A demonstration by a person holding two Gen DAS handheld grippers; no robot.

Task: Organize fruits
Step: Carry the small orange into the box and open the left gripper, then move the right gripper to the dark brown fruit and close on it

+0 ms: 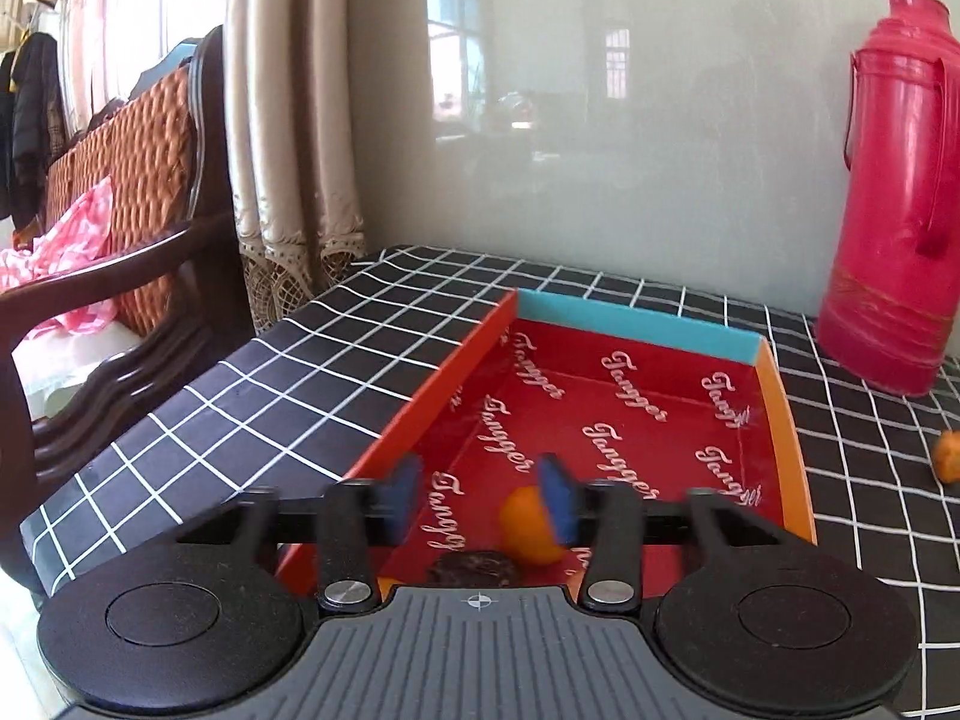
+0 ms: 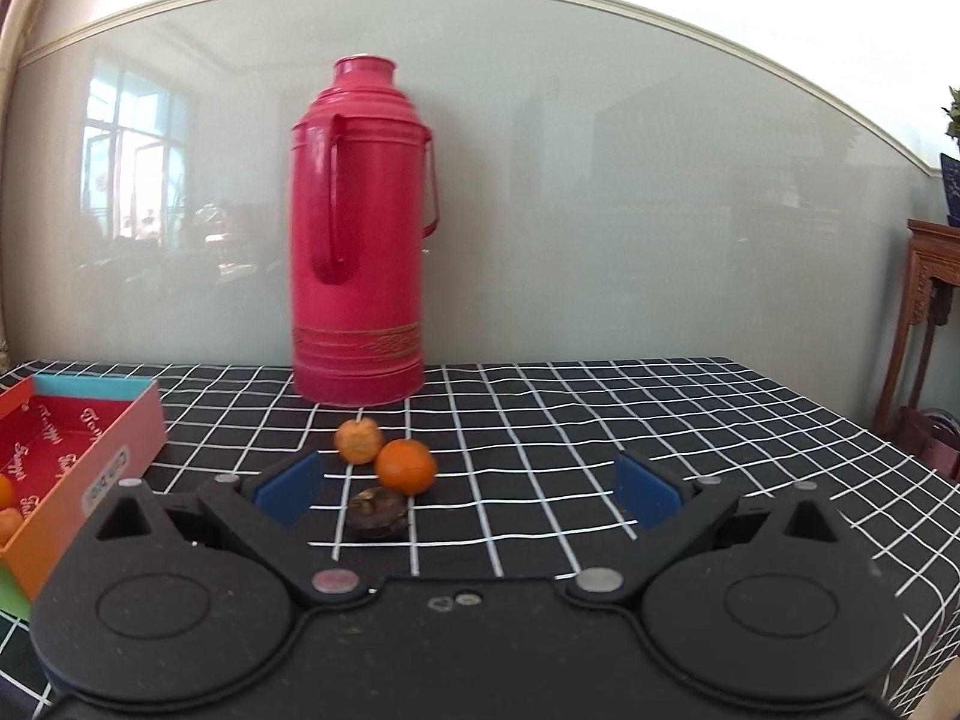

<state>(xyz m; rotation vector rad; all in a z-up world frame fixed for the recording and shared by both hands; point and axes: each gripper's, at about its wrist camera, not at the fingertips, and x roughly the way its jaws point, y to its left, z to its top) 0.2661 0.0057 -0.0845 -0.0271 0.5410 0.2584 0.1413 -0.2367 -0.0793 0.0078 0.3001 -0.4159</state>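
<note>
In the left wrist view my left gripper [image 1: 483, 495] is open over the red box [image 1: 636, 324]. An orange fruit [image 1: 528, 525] lies in the box behind the right pad, and a dark brown fruit [image 1: 474, 567] lies at the box's near end. In the right wrist view my right gripper [image 2: 468, 495] is wide open and empty above the table. Between its fingers lie a dark brown fruit [image 2: 377, 514], an orange [image 2: 406, 466] and a smaller pale orange fruit [image 2: 359, 440]. The box [image 2: 102, 456] is at the left, with orange fruits [image 2: 6, 507] inside.
A tall red thermos [image 2: 360, 240] stands at the back against the wall, also in the left wrist view [image 1: 888, 204]. A black checked cloth [image 2: 660, 438] covers the table. A wooden chair [image 1: 138, 228] stands left of the table. An orange fruit [image 1: 948, 456] lies right of the box.
</note>
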